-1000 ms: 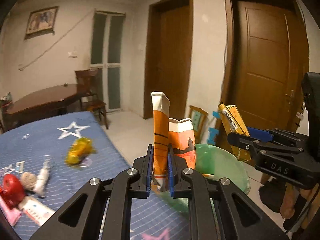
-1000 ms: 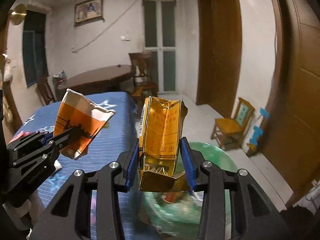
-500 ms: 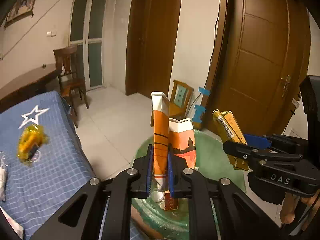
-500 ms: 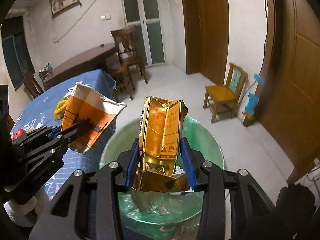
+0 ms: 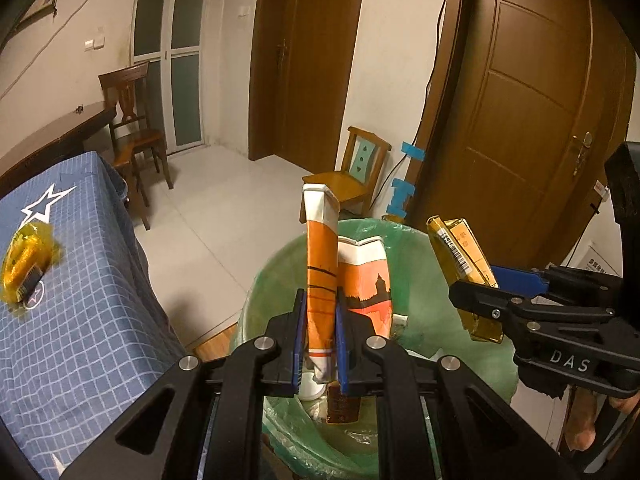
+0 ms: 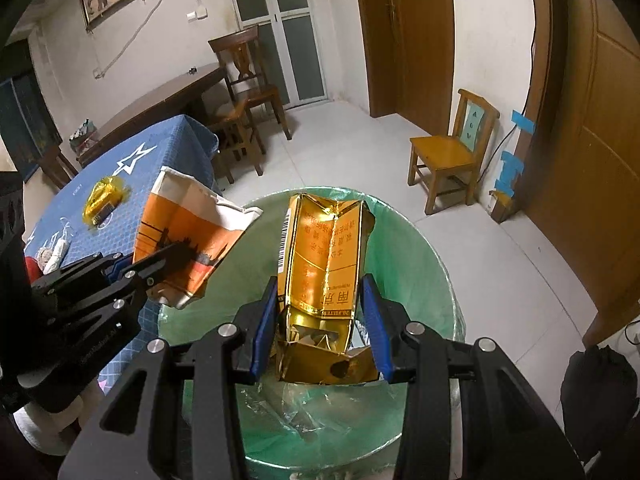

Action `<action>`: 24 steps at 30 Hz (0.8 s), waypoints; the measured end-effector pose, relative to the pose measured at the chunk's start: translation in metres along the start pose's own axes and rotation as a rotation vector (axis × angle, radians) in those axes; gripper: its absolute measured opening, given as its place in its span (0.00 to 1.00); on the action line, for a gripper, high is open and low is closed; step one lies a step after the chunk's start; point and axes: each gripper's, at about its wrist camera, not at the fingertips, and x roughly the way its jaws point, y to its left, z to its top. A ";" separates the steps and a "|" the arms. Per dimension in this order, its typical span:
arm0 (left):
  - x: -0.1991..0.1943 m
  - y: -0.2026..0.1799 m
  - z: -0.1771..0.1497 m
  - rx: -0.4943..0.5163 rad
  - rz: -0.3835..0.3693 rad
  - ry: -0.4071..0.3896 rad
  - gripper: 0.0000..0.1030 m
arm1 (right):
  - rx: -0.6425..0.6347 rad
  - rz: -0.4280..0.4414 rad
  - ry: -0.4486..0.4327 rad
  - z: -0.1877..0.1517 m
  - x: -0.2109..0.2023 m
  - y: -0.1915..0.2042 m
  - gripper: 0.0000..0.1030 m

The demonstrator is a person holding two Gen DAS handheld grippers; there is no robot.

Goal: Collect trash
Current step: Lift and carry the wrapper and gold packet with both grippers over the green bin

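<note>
My left gripper is shut on a flattened orange and white carton, held upright over the green-lined trash bin. The carton also shows in the right wrist view. My right gripper is shut on a crushed gold carton above the same bin. The gold carton shows in the left wrist view, to the right of the orange one. Some trash lies at the bin's bottom.
A table with a blue star-pattern cloth stands left of the bin, with a yellow wrapper and other litter on it. A small wooden chair and brown doors are behind the bin.
Both grippers have moved from beside the table to over the bin, each still holding its carton. The bin's opening now lies right under them.
</note>
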 end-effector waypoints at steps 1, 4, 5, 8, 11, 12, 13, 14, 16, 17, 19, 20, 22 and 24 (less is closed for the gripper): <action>0.002 0.000 0.000 -0.001 0.001 0.001 0.14 | 0.001 0.000 0.002 0.001 0.002 -0.002 0.38; 0.005 0.002 0.002 0.000 0.003 0.004 0.14 | 0.001 0.000 0.007 0.002 0.003 -0.003 0.38; 0.006 0.002 0.002 0.000 0.004 0.004 0.14 | 0.000 0.000 0.008 0.003 0.004 -0.003 0.38; 0.001 -0.002 0.000 0.000 0.006 0.005 0.14 | 0.002 -0.001 0.007 0.002 0.003 -0.003 0.38; 0.000 -0.003 -0.001 0.002 0.009 0.006 0.14 | 0.001 0.000 0.007 0.003 0.003 -0.003 0.38; 0.000 -0.003 -0.002 0.004 0.010 0.006 0.14 | 0.000 -0.001 0.006 0.003 0.003 -0.003 0.38; -0.002 -0.003 -0.001 0.003 0.010 0.006 0.14 | 0.001 0.000 0.006 0.003 0.003 -0.003 0.38; -0.003 -0.002 0.000 0.003 0.009 0.005 0.14 | 0.001 0.001 0.005 0.003 0.004 -0.004 0.38; -0.007 -0.004 0.001 0.003 0.012 0.003 0.14 | 0.001 0.003 0.004 0.003 0.004 -0.004 0.39; -0.007 -0.004 0.001 0.004 0.012 0.005 0.14 | 0.000 0.007 0.004 0.003 0.005 -0.004 0.40; -0.009 -0.006 0.001 0.005 0.015 0.007 0.14 | -0.001 0.005 0.000 0.004 0.005 -0.006 0.42; -0.008 -0.006 0.001 0.006 0.018 0.015 0.19 | 0.002 0.007 -0.003 0.003 0.005 -0.007 0.42; -0.007 -0.007 0.000 0.007 0.027 0.024 0.41 | 0.013 0.001 -0.012 0.003 0.003 -0.010 0.48; -0.006 -0.007 0.000 0.011 0.037 0.021 0.54 | 0.020 0.001 -0.019 0.001 0.001 -0.013 0.52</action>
